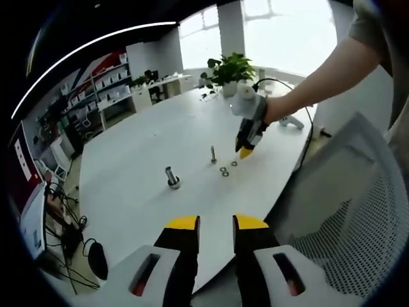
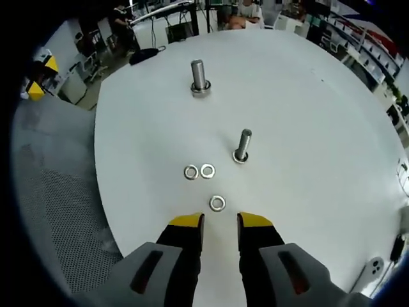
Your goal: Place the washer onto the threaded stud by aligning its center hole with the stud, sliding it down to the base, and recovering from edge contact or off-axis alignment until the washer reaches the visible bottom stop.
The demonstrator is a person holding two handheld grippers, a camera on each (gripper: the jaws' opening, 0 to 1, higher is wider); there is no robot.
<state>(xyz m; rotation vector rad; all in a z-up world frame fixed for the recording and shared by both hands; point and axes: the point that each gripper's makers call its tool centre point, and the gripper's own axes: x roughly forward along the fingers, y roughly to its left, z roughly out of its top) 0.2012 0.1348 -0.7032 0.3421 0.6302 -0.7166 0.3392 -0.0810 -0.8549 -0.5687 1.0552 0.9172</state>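
Three flat metal washers lie on the white table: one (image 2: 217,203) just ahead of my right gripper (image 2: 220,222), two more (image 2: 191,172) (image 2: 208,171) side by side further on. A thin threaded stud (image 2: 242,146) stands upright beyond them, and a thicker stud (image 2: 199,77) on a wider base stands further back. My right gripper is open, nothing between its yellow-tipped fingers. In the left gripper view my left gripper (image 1: 216,223) is open over the table's near edge; the thick stud (image 1: 172,177), thin stud (image 1: 213,154), washers (image 1: 224,171) and the right gripper (image 1: 246,152) lie ahead.
The round white table (image 1: 140,160) ends at a mesh-backed chair (image 1: 358,211) on the right. A potted plant (image 1: 229,70) and a white device (image 1: 291,120) sit at the far edge. Cables and a mouse (image 1: 97,259) lie low at the left.
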